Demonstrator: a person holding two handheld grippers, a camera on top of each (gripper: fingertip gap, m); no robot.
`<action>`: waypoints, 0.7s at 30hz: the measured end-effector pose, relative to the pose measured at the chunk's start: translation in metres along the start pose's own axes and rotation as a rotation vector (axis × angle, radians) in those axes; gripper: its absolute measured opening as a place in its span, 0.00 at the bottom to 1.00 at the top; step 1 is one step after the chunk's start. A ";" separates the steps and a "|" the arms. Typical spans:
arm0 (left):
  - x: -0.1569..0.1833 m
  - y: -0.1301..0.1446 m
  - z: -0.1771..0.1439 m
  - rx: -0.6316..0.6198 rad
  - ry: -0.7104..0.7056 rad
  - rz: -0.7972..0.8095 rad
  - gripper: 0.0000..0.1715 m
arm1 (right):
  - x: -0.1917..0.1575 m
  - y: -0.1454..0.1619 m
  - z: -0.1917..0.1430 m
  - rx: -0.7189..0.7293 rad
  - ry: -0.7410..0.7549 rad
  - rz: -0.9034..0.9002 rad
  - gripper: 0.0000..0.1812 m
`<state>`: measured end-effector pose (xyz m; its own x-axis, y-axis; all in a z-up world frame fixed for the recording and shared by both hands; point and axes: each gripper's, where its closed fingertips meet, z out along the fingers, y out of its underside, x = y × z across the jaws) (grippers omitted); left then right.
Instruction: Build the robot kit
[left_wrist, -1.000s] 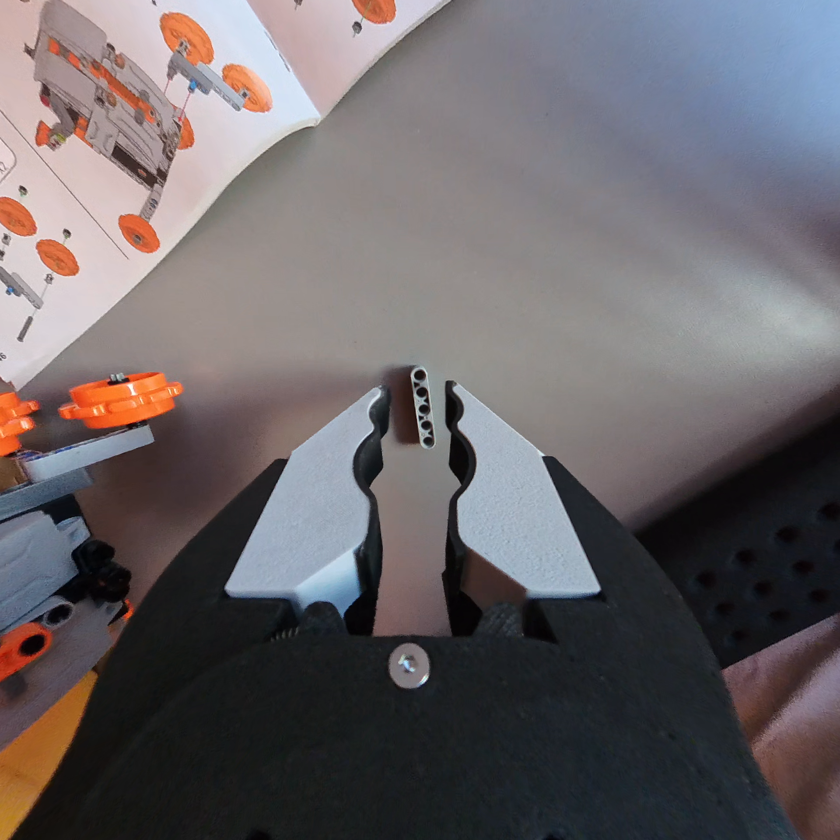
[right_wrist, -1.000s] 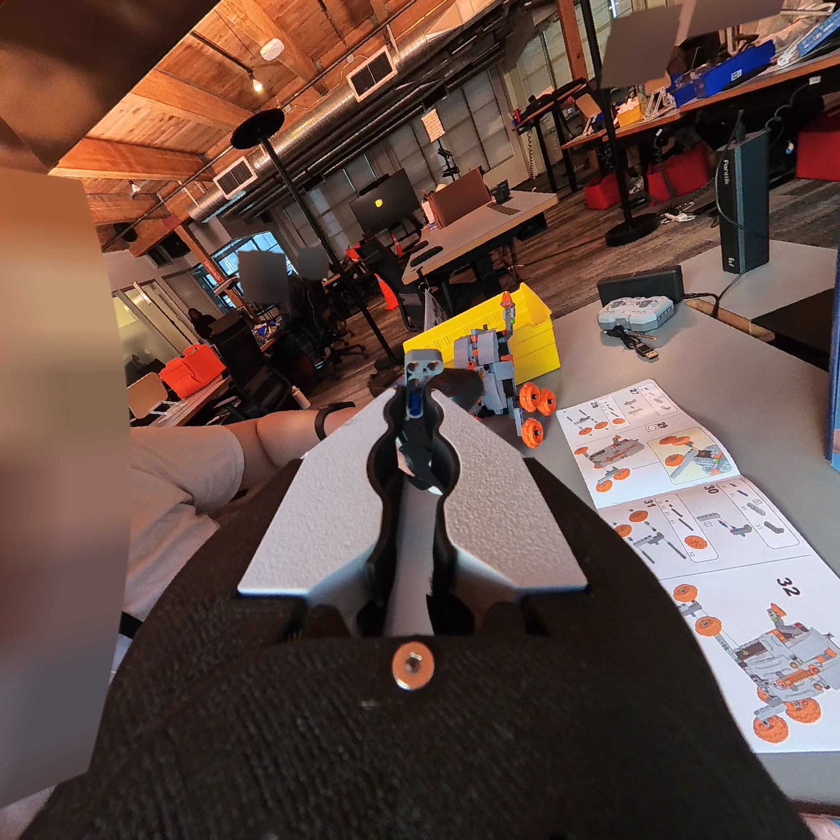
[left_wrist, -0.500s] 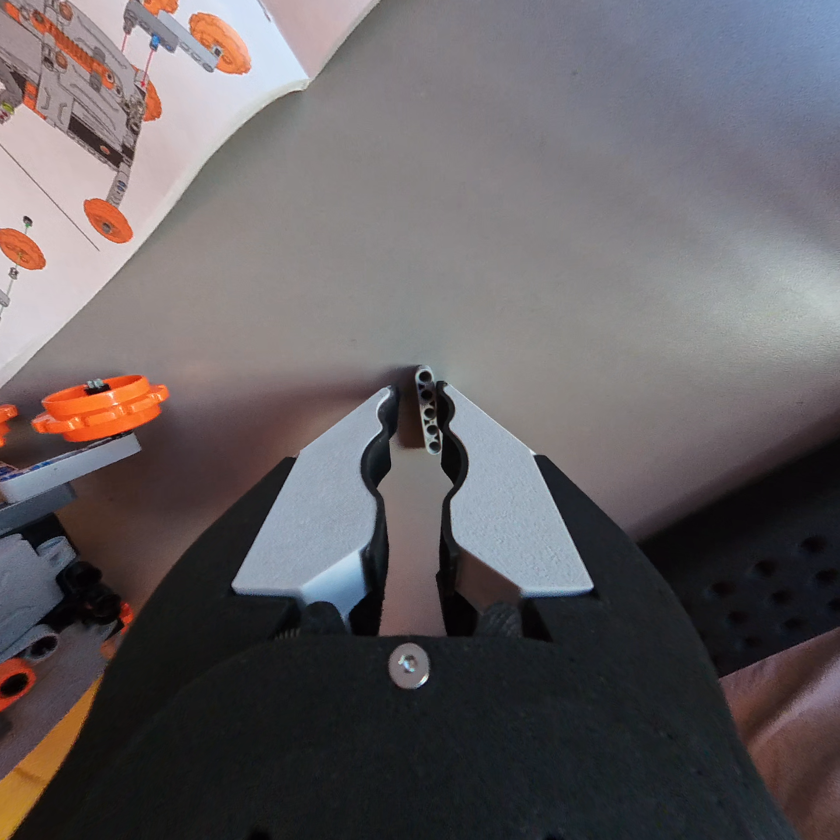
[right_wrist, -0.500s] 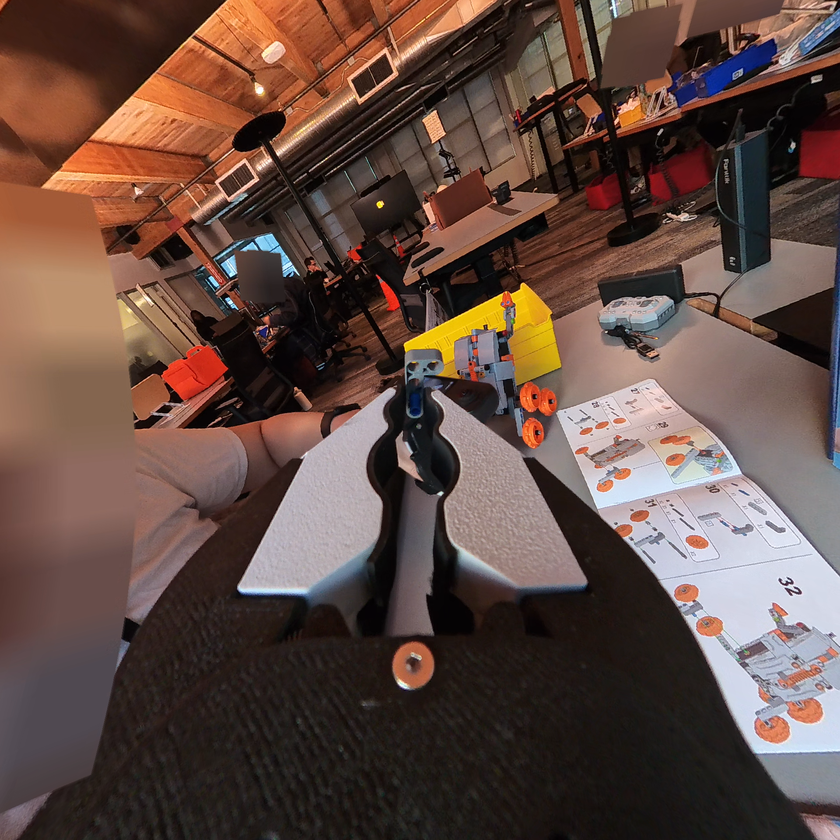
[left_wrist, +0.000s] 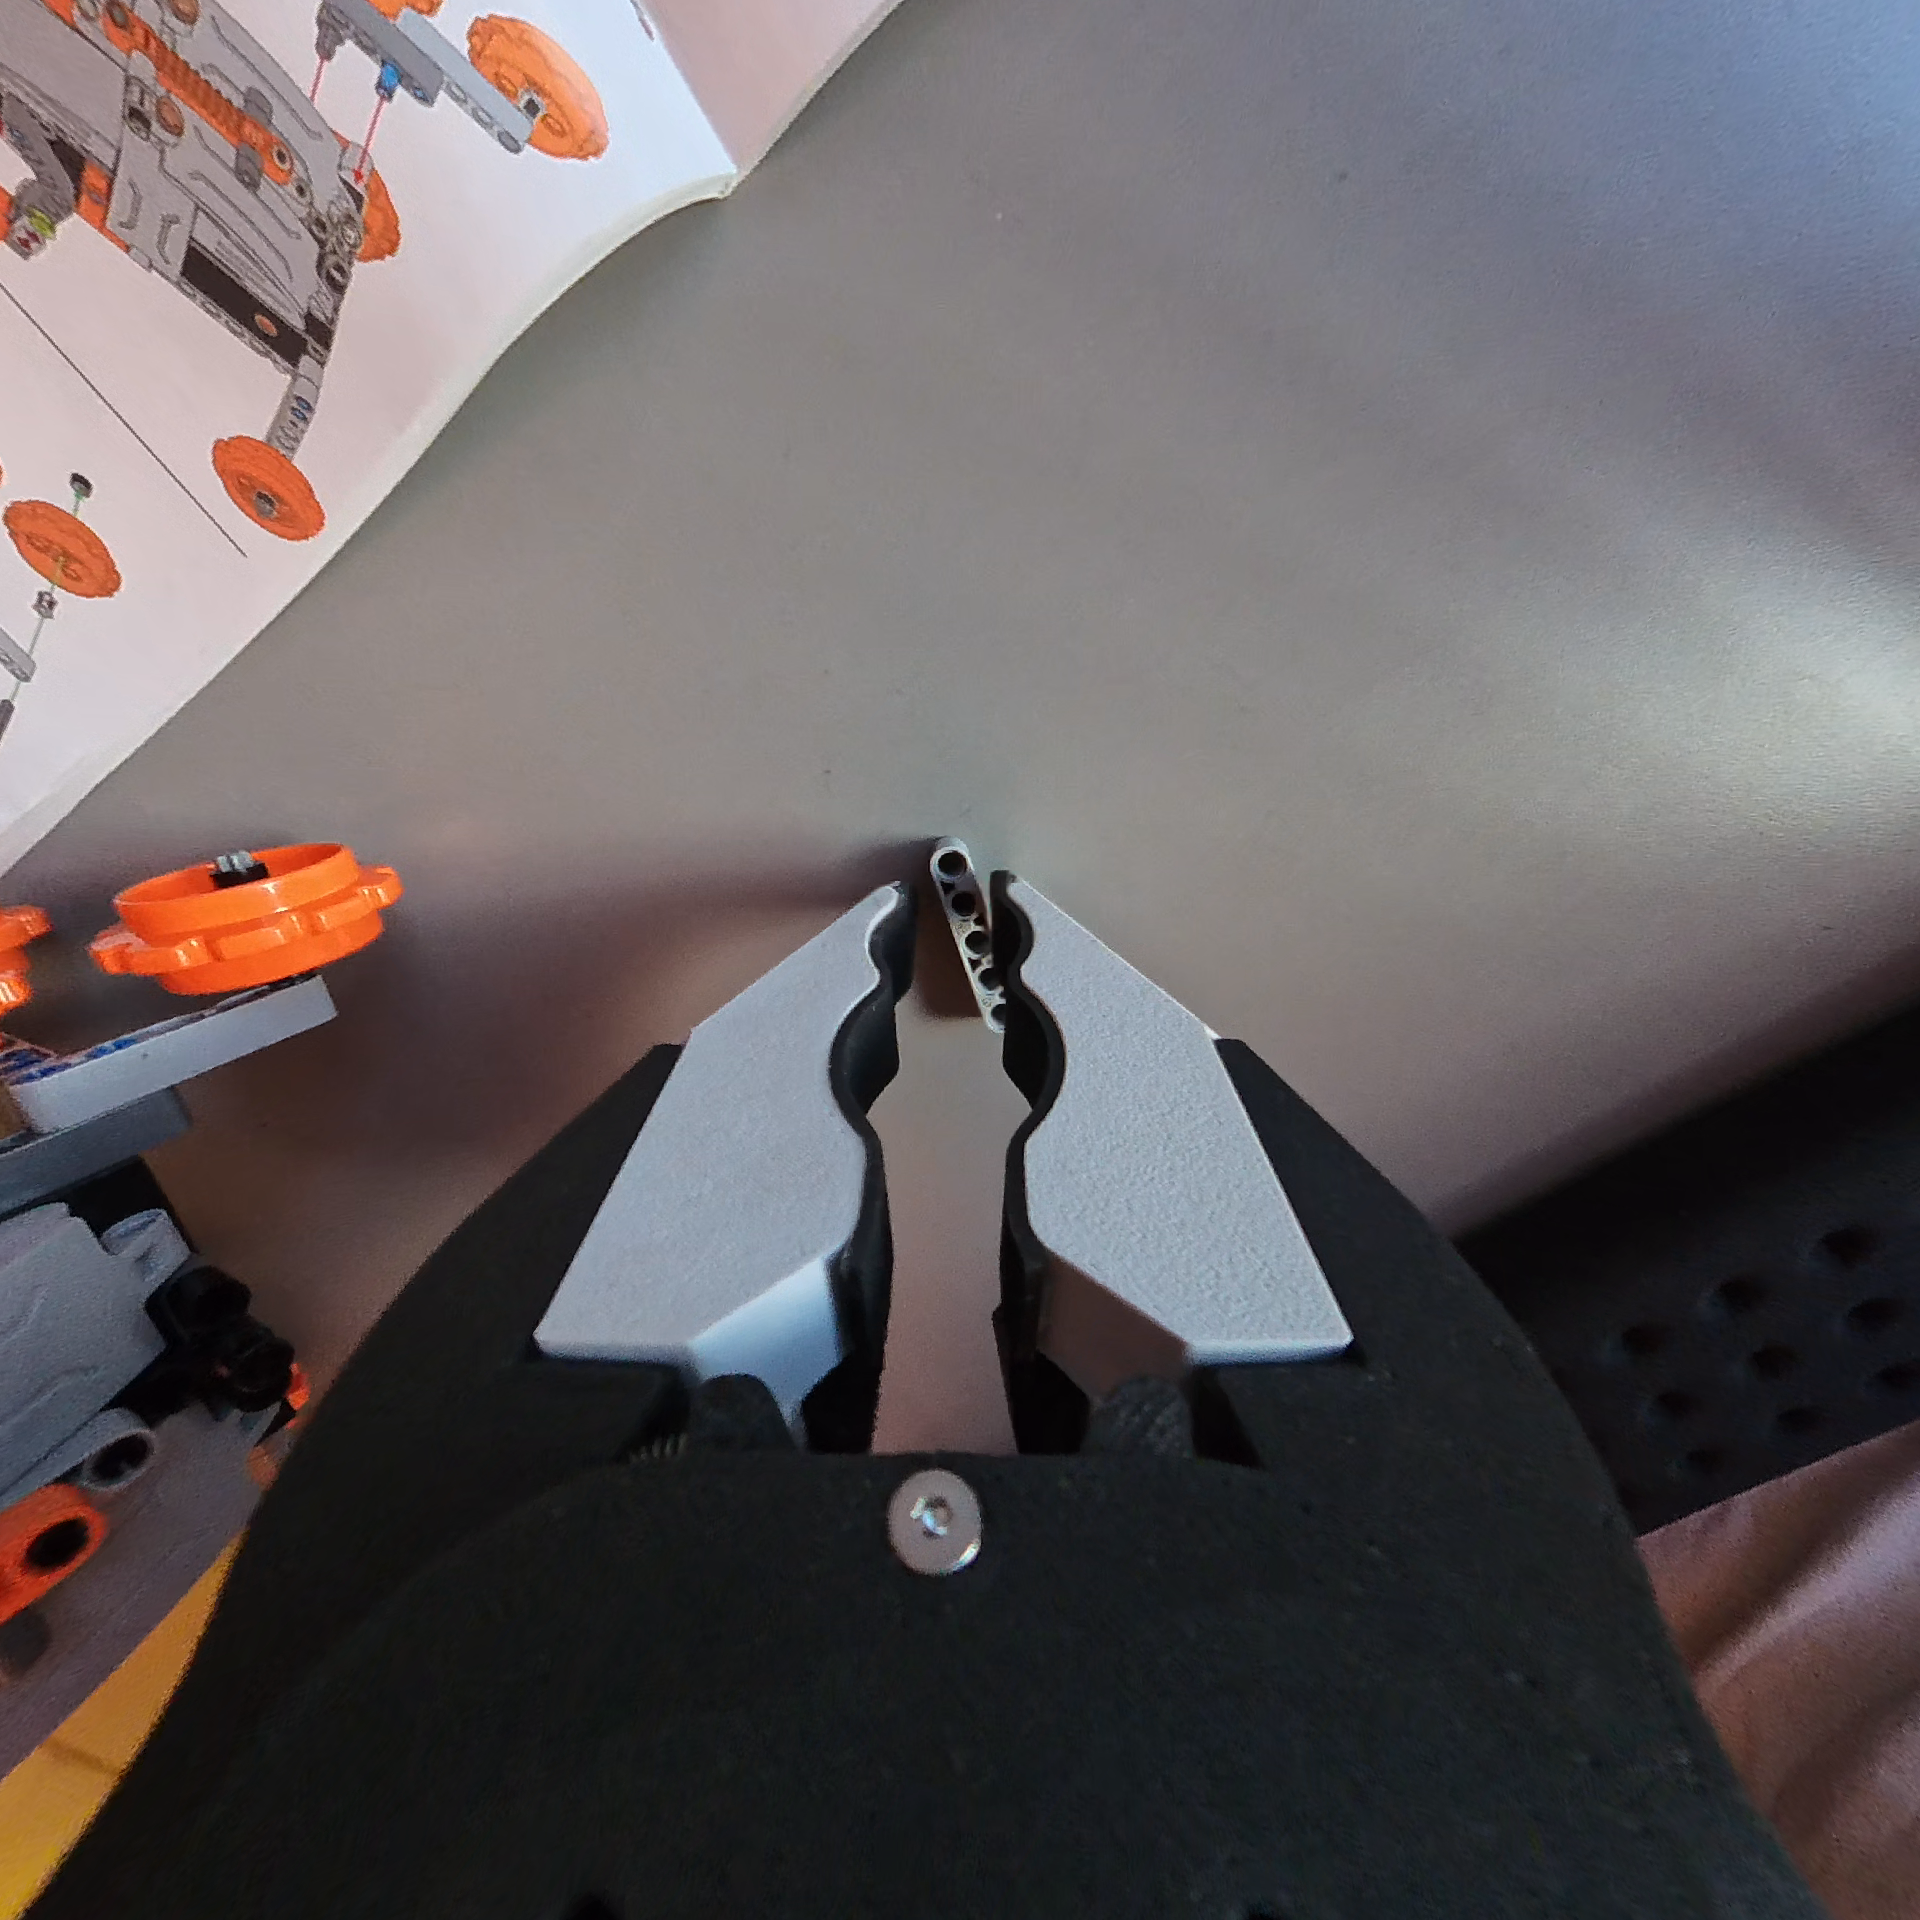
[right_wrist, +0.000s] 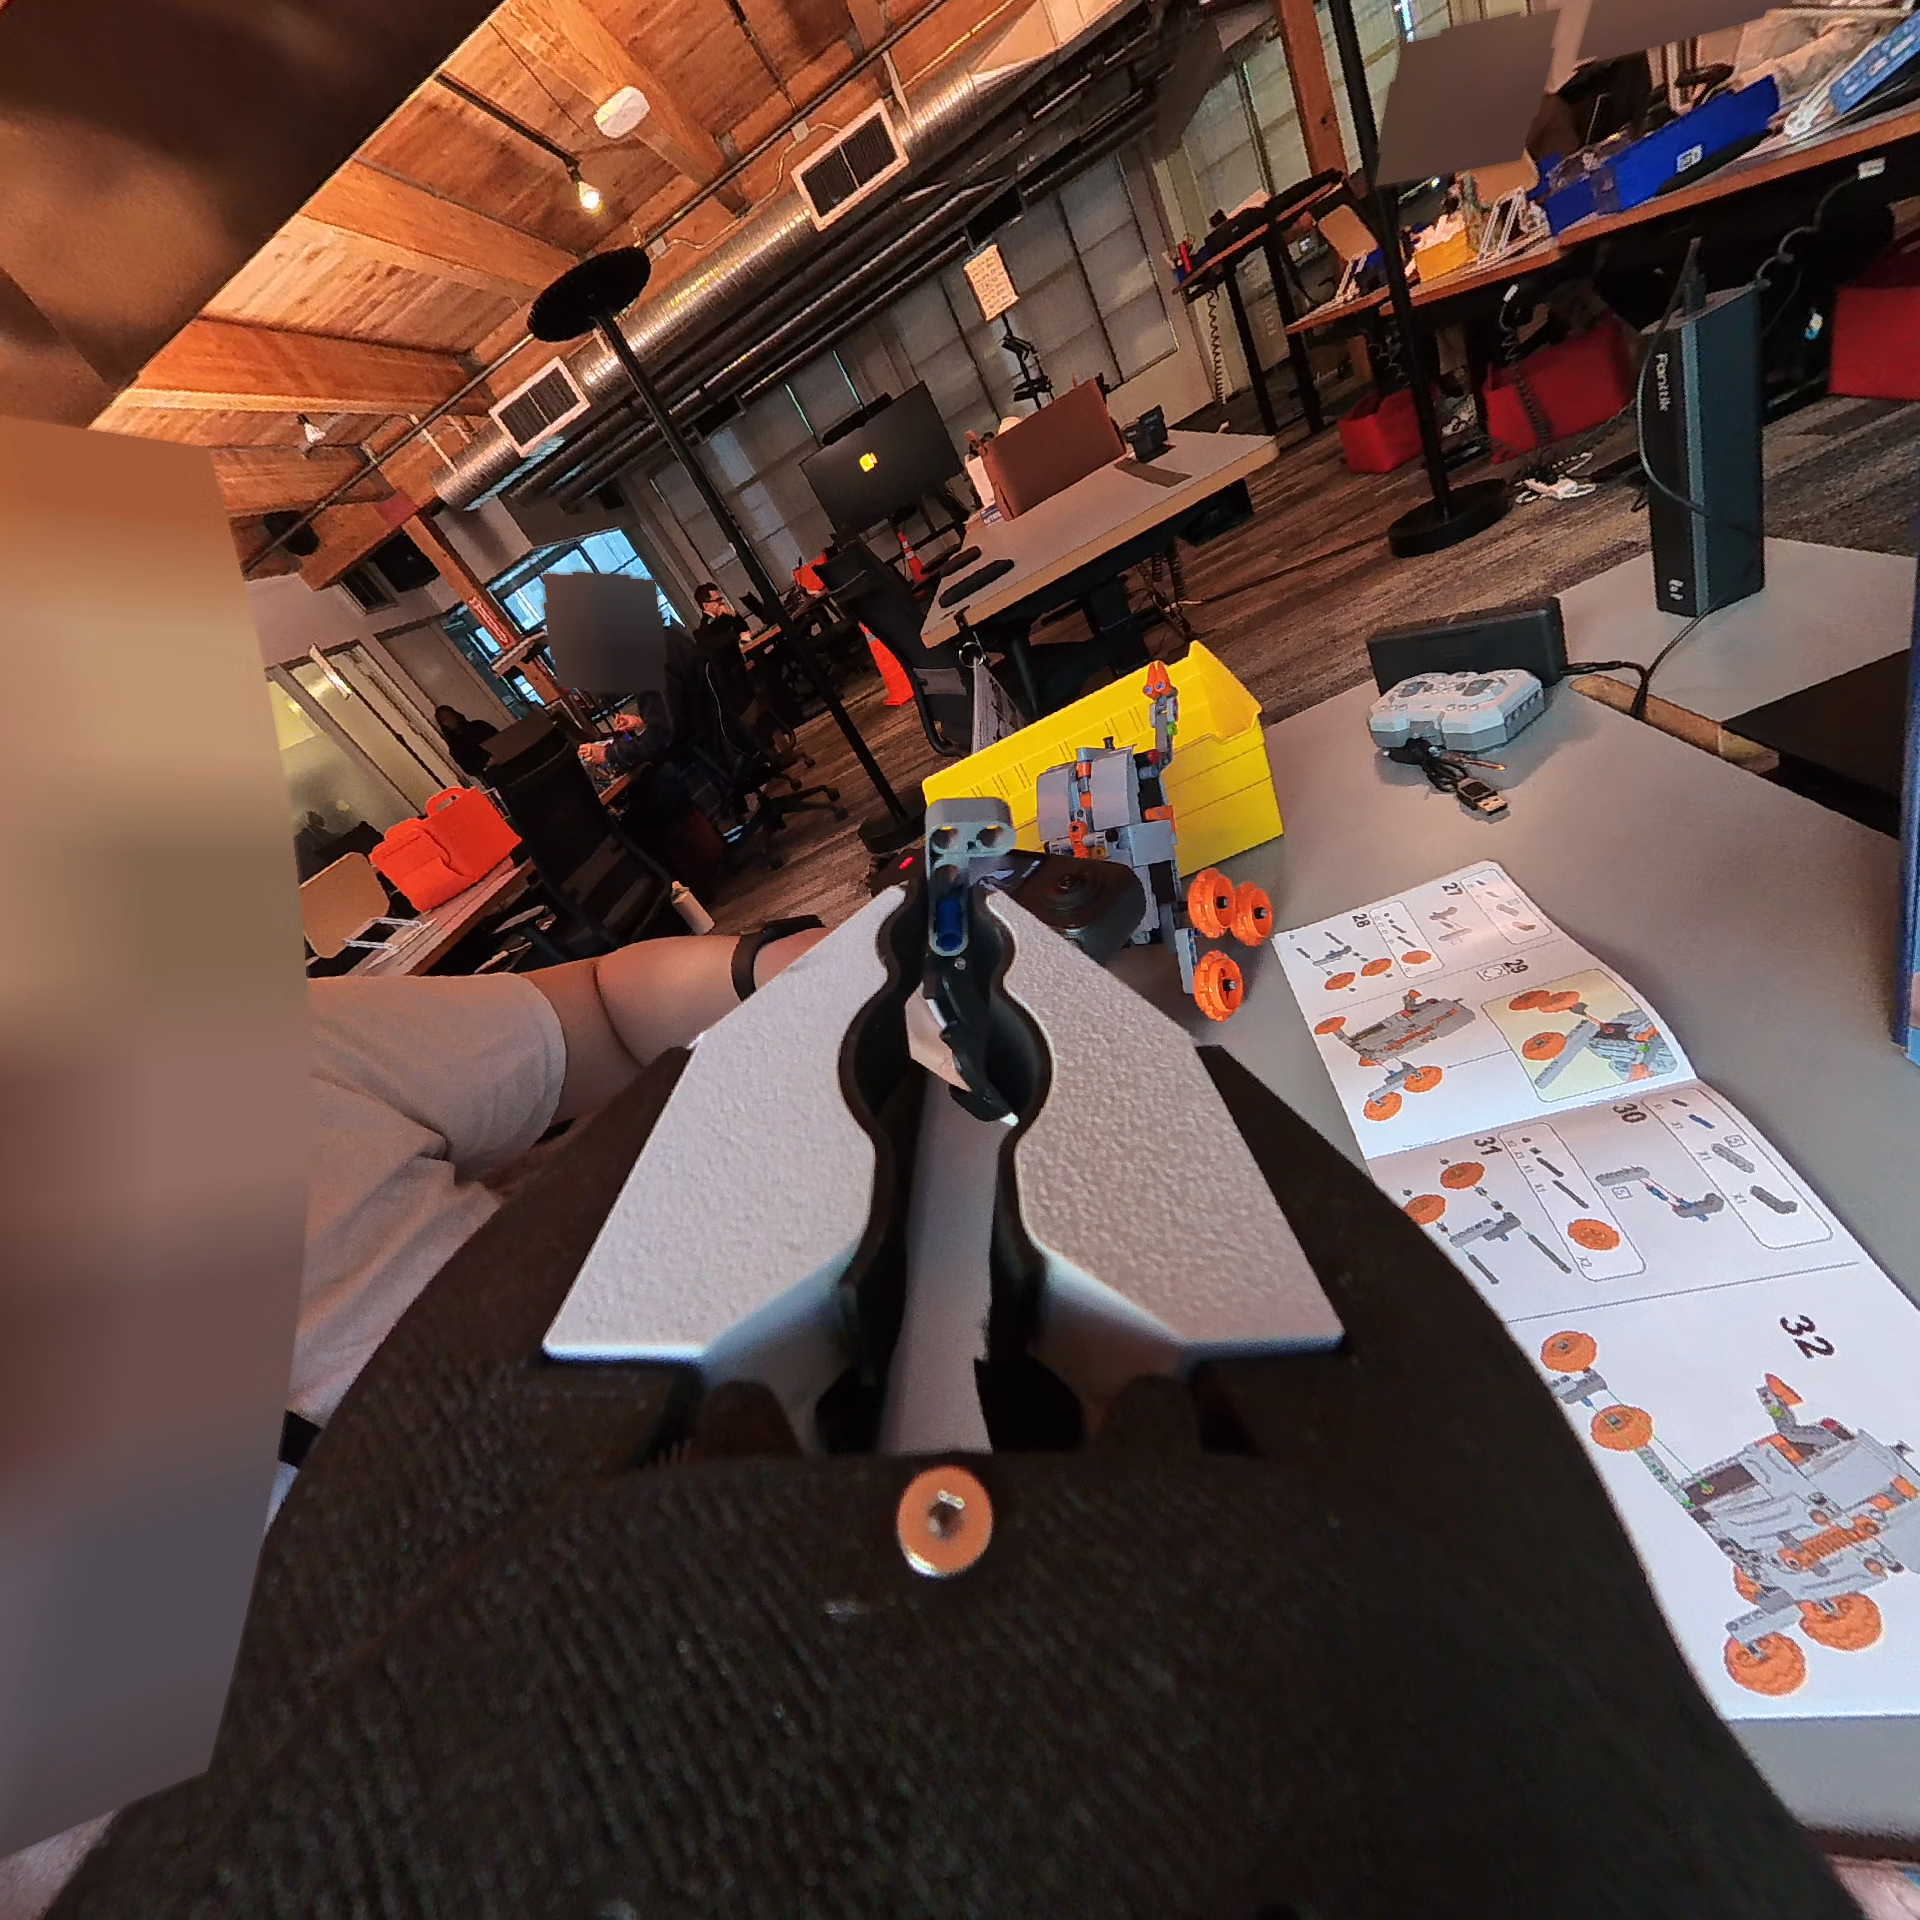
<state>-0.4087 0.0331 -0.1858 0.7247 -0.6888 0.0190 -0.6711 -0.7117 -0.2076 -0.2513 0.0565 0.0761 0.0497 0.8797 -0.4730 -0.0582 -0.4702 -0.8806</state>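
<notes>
Left gripper (left_wrist: 948, 902), jaws parted, is straddling a small grey plastic holed beam (left_wrist: 971, 935) at twelve o'clock; right gripper (right_wrist: 948, 914) is pinching a small grey-black-blue plastic assembly (right_wrist: 961, 894).

Left gripper (left_wrist: 951, 899): pitched steeply down, fingers pointing toward 12 o'clock, tips low at the surface.
Left jaws: parted by a narrow gap; the 3 o'clock finger (left_wrist: 1143, 1132) pressed against a small part's edge, the 9 o'clock finger (left_wrist: 748, 1143) just clear of it.
Right gripper (right_wrist: 948, 914): raised, nearly level, aimed at 12 o'clock.
Right jaws: pinched tight on a small piece jutting past the tips.
Forearm (right_wrist: 665, 987): bare, banded at the wrist, lying at 10 o'clock behind the right fingers.
</notes>
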 end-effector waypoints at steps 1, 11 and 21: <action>-0.001 0.000 0.000 -0.003 -0.003 -0.001 0.06 | 0.000 0.000 0.000 -0.001 0.000 -0.001 0.04; -0.001 -0.001 0.000 0.001 -0.009 0.003 0.03 | 0.002 0.002 0.002 -0.012 0.006 0.001 0.04; 0.035 -0.072 -0.086 0.526 0.305 0.028 0.03 | 0.006 -0.005 0.002 0.059 -0.035 -0.056 0.03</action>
<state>-0.3483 0.0488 -0.0861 0.5782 -0.7699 0.2701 -0.4651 -0.5830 -0.6662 -0.2527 0.0645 0.0771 0.0199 0.9069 -0.4210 -0.1147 -0.4162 -0.9020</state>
